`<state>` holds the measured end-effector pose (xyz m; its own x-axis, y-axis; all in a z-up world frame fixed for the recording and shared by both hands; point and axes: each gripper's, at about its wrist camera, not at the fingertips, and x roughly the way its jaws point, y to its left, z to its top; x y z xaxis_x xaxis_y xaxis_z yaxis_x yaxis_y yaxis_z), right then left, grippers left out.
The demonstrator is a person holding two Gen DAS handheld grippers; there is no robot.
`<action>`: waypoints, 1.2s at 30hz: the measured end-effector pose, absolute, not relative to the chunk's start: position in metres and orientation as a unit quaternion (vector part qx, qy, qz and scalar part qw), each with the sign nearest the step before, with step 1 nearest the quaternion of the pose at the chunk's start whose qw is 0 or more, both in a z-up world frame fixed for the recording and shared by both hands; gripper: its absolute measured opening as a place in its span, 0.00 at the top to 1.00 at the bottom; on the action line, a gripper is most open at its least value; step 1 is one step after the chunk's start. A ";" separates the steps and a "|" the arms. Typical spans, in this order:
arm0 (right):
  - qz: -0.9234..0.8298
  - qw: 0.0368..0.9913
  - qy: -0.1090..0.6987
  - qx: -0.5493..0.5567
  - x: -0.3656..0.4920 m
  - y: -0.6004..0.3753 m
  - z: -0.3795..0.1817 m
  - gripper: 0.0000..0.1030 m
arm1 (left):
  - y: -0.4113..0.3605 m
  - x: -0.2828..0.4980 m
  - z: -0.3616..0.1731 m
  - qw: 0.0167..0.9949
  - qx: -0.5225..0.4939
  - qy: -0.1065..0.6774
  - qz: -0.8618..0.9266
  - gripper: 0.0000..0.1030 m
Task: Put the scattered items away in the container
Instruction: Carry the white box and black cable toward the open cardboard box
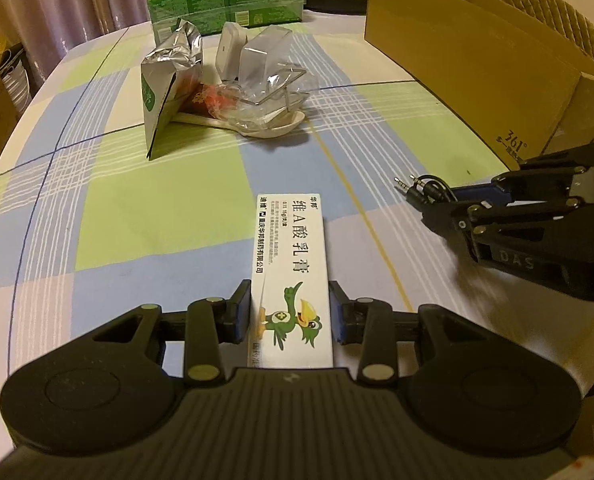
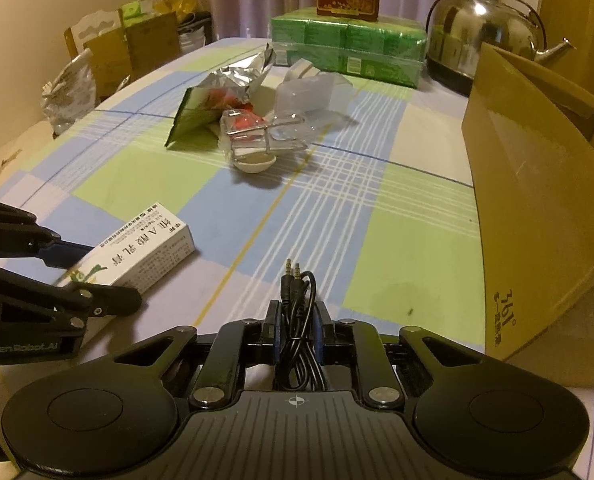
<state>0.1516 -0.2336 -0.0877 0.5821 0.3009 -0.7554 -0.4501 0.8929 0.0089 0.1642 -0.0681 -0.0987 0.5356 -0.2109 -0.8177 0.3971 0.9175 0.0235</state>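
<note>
While both claws sit low over the checked tablecloth (image 1: 169, 208), each has its own item. The ointment box (image 1: 293, 272) lies flat between the left gripper (image 1: 291, 312) fingers, which bracket its long sides, clenched on it or nearly so; a light, stiff carton, best held across its narrow width as now. The audio cable (image 2: 297, 312), coiled and floppy with two plugs poking forward, is pinched between the right gripper (image 2: 296, 320) fingers; I judge its loose loops may sag or snag. Right of that claw, close by, stands the cardboard box (image 2: 537, 200), its tall wall to be cleared. Farther ahead of both claws lies a heap: foil pouch (image 1: 169, 92), clear plastic packaging (image 1: 269, 76), white spoon (image 2: 255, 164).
</note>
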 end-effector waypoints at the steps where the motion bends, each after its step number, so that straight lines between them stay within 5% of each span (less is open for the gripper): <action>1: 0.212 0.886 0.404 -0.089 0.149 -0.235 -0.085 0.89 | -0.068 0.162 -0.097 0.871 0.105 0.448 -0.175 0.68; 36: 0.123 0.938 0.322 -0.025 0.061 -0.333 0.017 0.89 | -0.150 0.091 -0.014 0.882 0.100 0.384 -0.253 0.68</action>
<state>0.0607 -0.3330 0.0175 0.7626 0.2143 -0.6104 -0.2459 0.9687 0.0328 0.0913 -0.1502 -0.0135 0.5768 -0.3686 -0.7290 0.5225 0.8524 -0.0175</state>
